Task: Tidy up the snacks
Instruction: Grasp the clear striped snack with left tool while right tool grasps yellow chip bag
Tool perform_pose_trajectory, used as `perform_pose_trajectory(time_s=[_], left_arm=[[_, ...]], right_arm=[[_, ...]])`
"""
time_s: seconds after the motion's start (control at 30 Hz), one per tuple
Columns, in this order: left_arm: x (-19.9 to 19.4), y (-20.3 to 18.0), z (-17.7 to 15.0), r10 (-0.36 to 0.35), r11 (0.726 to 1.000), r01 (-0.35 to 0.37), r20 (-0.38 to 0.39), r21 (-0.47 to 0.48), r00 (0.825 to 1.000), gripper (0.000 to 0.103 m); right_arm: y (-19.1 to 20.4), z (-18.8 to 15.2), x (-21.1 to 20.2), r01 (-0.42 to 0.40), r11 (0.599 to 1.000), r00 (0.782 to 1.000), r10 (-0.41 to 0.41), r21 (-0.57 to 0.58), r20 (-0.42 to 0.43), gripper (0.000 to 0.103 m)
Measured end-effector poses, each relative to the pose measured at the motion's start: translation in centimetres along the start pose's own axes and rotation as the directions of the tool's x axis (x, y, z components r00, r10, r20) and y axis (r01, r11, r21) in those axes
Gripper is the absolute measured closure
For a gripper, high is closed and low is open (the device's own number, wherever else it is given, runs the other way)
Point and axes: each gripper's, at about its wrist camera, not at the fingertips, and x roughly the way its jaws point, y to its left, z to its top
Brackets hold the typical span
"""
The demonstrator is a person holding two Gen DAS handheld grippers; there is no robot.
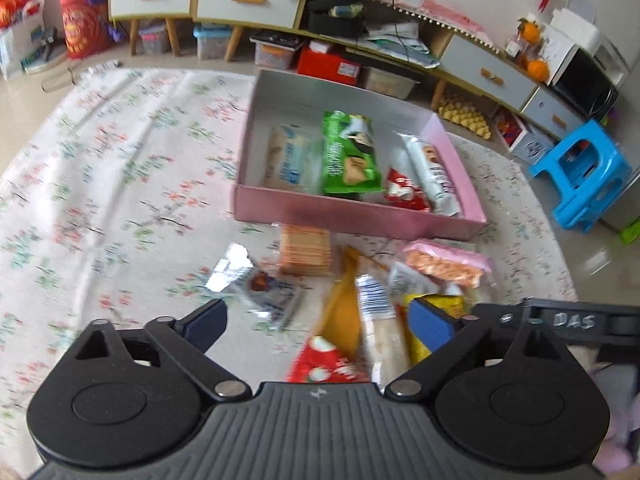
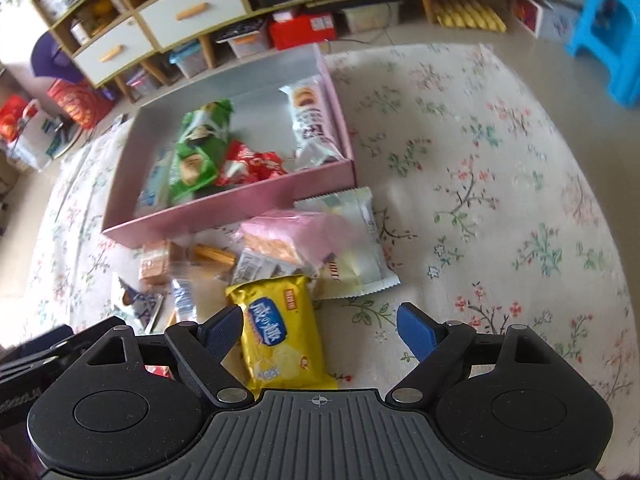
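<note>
The box (image 1: 352,216) sits on the cloth (image 1: 120,168), with four snack packets (image 2: 200,148) lying side by side in it. Before its near wall lies a heap of loose snacks (image 2: 272,256) — one packet (image 2: 280,332) nearest, between the right gripper's fingers. Behind the box stands a cabinet (image 1: 248,0); a stool (image 1: 588,176) stands off to the right.

You have bare floral cloth (image 2: 500,184) to pass over right of the pink box (image 2: 224,208); the loose snack pile (image 2: 280,256) crowds its near wall (packets overlap), and the box's back half (image 1: 304,100) lies free.
</note>
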Motion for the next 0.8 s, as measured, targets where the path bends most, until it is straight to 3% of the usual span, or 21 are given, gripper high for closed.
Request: perform_pose_trajectory(time_s=[0.13,0.23,0.47,0.57,0.8], left_arm=[[1.6,-1.0,0.1,-0.060,0.998,0.059,-0.039,-0.029,0.997,0.038],[2.7,-1.9,-0.2,-0.096,0.995,0.094,-0.069,-0.028,0.993,0.050],[4.6,-2.7,-0.8,-0.059,0.998,0.060,-0.110,0.005,0.992,0.062],[4.5,-2.9,-0.7,-0.052,0.997,0.057,-0.109,0.044,0.993,0.080],[3.2,-2.1,-0.2,-0.052,0.994,0.060,-0.093,0.089,0.994,0.084]], right_arm=[[-1.5,0.3,0.9,-0.004,0.996,1.000,0.006,0.086,-0.026,0.017],[-2.2,0.5,1.4,-0.014,0.992,0.999,0.020,0.125,-0.044,0.017],[-2.5,0.1,2.7,-0.050,0.984,0.993,0.066,0.170,-0.093,0.017],[-2.4,-0.2,3.3,-0.051,0.980,0.991,0.074,0.191,-0.113,0.017],[-1.1,-0.4,3.8,-0.041,0.989,0.992,0.058,0.146,-0.115,0.018]])
